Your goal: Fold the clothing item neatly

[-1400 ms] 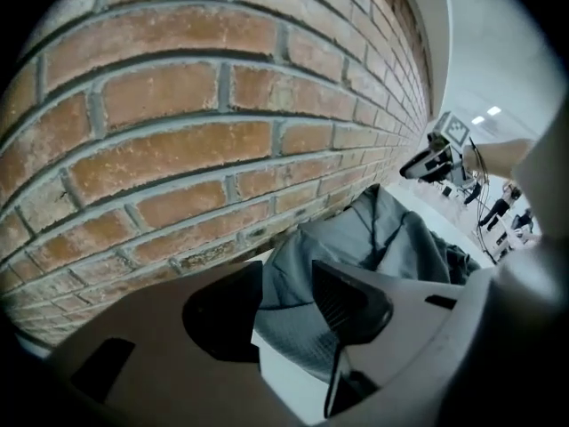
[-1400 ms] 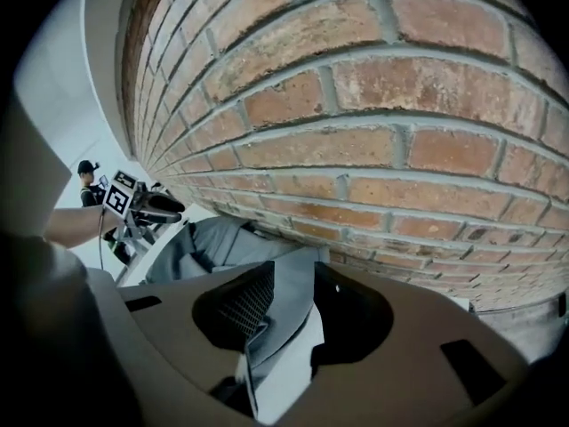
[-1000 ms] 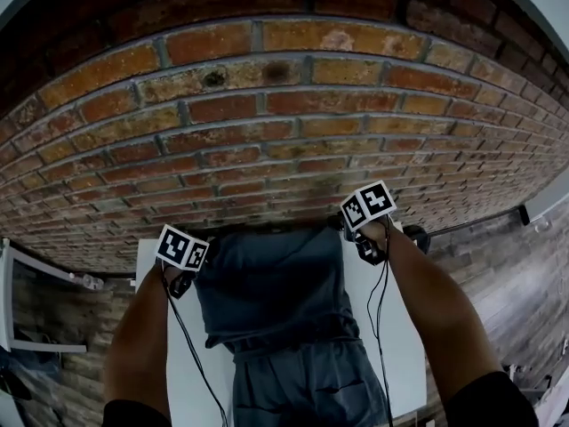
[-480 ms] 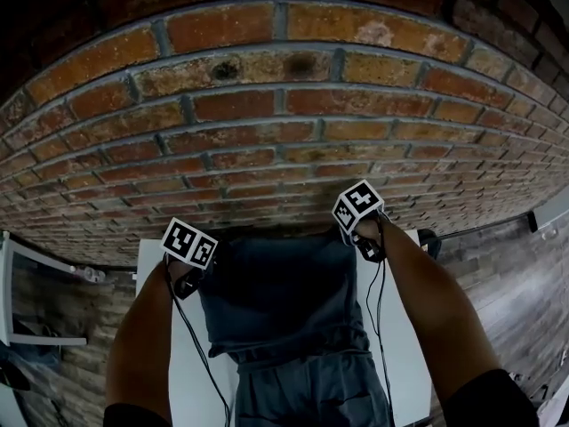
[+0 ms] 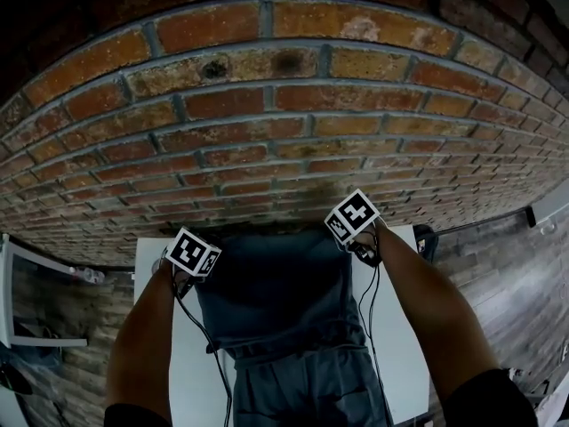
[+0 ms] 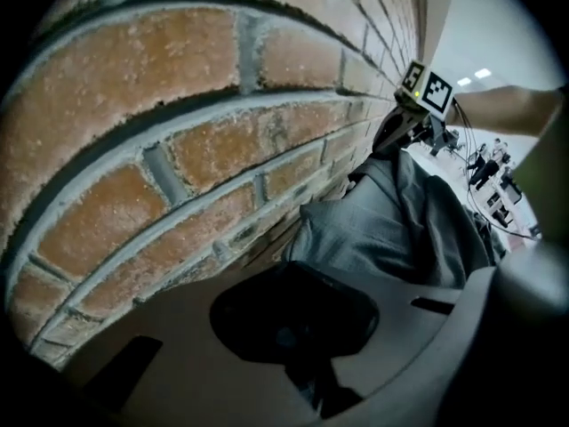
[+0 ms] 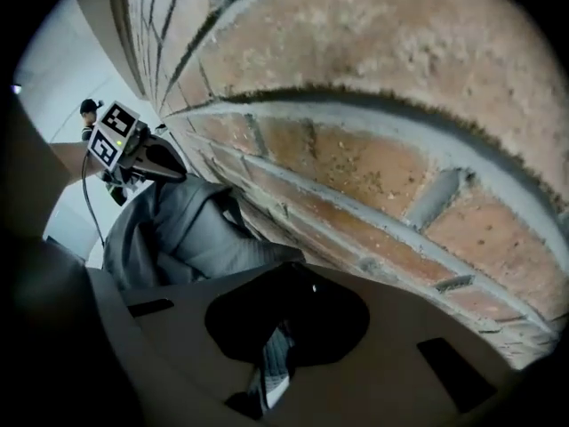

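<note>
A dark grey garment (image 5: 276, 301) lies flat on the white table (image 5: 178, 363), its top edge against the brick wall (image 5: 267, 105). My left gripper (image 5: 182, 283) stands at the garment's top left corner and my right gripper (image 5: 364, 254) at its top right corner, both pointing steeply down. In the left gripper view the jaws have just been closing and a fold of grey cloth (image 6: 307, 385) sits between them, with the garment (image 6: 382, 229) stretching away. The right gripper view shows a strip of cloth (image 7: 271, 363) pinched in the shut jaws.
The brick wall rises right behind the table's far edge, close to both grippers. A black object (image 5: 425, 238) sits at the table's right far corner. A white frame (image 5: 9, 301) stands to the left, and wooden floor (image 5: 524, 301) lies to the right.
The right gripper has sunk and shifted inward onto the garment's top right corner, and its marker cube has rolled. The left gripper has hardly moved.
</note>
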A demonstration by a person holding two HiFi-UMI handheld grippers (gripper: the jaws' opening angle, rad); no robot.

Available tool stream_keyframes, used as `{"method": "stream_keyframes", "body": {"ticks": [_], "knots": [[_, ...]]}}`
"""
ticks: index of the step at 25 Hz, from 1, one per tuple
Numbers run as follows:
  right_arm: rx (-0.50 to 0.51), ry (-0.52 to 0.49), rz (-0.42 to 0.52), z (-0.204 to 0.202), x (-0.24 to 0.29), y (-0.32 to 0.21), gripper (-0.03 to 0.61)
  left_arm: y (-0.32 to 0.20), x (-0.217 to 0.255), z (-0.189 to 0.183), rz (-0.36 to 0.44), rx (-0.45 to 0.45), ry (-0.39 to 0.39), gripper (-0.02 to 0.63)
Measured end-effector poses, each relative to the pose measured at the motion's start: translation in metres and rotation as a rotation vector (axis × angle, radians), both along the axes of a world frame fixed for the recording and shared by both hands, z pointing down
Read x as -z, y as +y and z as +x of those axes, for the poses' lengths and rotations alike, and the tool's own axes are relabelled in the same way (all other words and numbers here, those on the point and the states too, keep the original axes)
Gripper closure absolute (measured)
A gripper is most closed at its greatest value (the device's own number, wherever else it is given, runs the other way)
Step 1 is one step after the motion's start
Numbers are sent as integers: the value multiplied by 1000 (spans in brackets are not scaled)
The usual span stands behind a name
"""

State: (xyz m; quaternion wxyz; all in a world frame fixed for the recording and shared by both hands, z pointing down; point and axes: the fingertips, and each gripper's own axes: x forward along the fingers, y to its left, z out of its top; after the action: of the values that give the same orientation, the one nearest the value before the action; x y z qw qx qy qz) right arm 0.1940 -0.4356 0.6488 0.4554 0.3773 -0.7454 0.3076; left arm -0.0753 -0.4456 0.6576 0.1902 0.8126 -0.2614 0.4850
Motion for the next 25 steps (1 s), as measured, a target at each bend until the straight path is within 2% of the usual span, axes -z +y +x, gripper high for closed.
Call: {"method": "stream_keyframes", "body": {"ticks": [8,12,15,18,20,22,25], "knots": [[-1,-178,231,-9,59,10,578,10,49,4,163,-2,133,594],[29,-252,328,-18,93,29,578,30,79,8,270,-54,182,594],[56,-243,363,-22,105,43,578,45,89,7,318,-90,176,594],[36,-231,344,-20,100,45,578,57,96,10,329,-106,195,594],[31,-232,329,-21,97,43,577,69,107,18,367,-156,217,594],[39,-243,322,-22,98,40,574,87,120,26,429,-247,220,595],[63,-254,312,-25,99,41,532,123,128,35,512,-395,195,595]]}}
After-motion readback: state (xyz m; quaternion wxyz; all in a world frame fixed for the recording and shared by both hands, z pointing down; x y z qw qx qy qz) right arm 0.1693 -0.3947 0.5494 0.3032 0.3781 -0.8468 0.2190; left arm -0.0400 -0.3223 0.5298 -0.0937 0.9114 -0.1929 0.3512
